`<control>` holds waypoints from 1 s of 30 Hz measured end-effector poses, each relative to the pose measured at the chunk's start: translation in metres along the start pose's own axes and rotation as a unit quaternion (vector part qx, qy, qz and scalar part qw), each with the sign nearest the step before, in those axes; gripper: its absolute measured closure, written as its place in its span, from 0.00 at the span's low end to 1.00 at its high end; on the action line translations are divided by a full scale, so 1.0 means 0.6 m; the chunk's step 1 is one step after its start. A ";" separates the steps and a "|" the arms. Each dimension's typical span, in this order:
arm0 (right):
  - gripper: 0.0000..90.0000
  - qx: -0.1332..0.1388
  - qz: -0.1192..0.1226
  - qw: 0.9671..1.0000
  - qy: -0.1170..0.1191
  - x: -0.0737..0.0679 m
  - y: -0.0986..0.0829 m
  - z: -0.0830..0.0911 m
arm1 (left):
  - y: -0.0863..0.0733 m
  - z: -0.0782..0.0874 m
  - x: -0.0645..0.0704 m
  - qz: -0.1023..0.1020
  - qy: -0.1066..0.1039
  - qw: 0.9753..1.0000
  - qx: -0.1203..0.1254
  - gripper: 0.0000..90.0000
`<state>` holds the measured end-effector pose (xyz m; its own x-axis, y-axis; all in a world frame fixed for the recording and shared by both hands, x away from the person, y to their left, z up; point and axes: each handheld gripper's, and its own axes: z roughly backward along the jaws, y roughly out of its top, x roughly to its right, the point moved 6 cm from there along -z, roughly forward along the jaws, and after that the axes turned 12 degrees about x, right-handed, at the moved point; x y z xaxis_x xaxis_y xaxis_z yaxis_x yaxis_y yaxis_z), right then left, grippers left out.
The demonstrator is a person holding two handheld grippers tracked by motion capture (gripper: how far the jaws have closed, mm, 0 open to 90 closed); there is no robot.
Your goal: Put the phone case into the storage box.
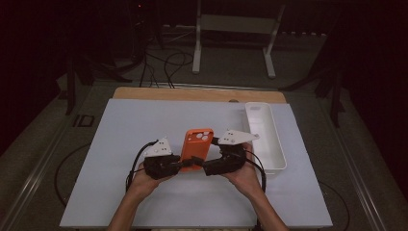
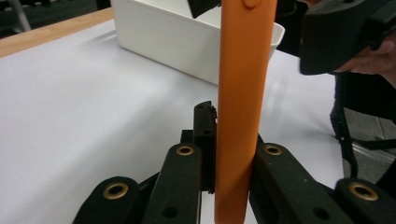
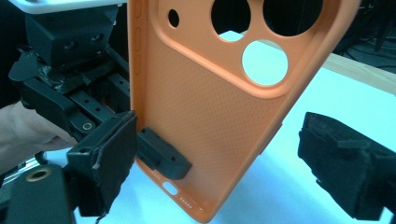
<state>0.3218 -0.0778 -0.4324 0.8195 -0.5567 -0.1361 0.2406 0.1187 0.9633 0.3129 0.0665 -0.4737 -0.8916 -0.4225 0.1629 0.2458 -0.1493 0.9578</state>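
1. Two forearms come in over the near edge of the worktop, and each hand holds a claw just short of the worktop's middle.
2. The left claw is pinching the orange case — in the left gripper view its jaws press on the two faces of the case's thin edge, low down near the bottom end.
3. The right claw is spread. In the right gripper view one padded jaw sits at the case's left rim and the other stands well apart on the right, clear of the case, so the case lies between them without being pressed.
4. The case is off the worktop, held between the two claws roughly over the middle, nearer the near edge than the far one. In the right gripper view its hollow inner side faces the camera, with the camera cut-outs at the top and the port slot at the bottom.
5. The left claw shows there too, one jaw tip lying against the inside of the case near its bottom end.
6. Farther off, a long white tray lies along the right edge, running from near to far — it stands just beside the right hand.
7. Beyond the far edge, a strip of wooden table shows.
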 end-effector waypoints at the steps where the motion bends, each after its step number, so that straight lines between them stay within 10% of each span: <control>1: 0.12 0.001 0.000 1.000 -0.002 0.000 0.000 0.001 | 0.000 0.000 -0.001 0.000 0.002 1.000 0.000 0.95; 30: 0.10 0.036 -0.001 0.999 -0.023 -0.003 0.009 0.023 | 0.002 0.006 -0.015 0.005 0.062 0.998 0.013 0.95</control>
<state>0.3141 -0.0877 -0.4238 0.7945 -0.5935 -0.1286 0.2029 0.0598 0.9774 0.3202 0.0733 -0.4730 -0.8353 -0.5307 0.1436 0.2432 -0.1224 0.9622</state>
